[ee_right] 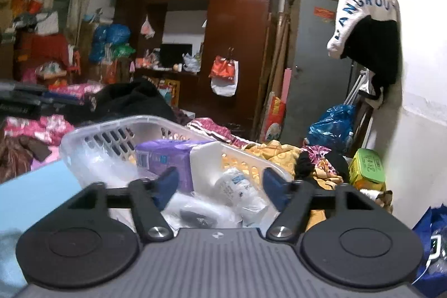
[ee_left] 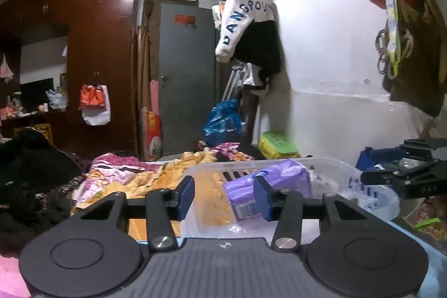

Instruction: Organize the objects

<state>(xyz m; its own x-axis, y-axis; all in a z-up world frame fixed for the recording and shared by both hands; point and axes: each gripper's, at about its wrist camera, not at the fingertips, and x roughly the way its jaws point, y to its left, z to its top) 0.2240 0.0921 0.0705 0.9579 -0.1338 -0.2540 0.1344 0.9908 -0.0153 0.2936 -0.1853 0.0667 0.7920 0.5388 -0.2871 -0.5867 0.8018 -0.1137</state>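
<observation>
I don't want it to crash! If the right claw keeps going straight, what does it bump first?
Probably the clear plastic bags in the white slotted plastic basket, right ahead of the open right claw; depth is hard to judge.

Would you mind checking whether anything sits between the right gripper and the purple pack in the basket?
Partly: clear plastic bags lie in the basket before the right gripper, whose fingers are open. The purple pack behind them is exposed on top.
</observation>
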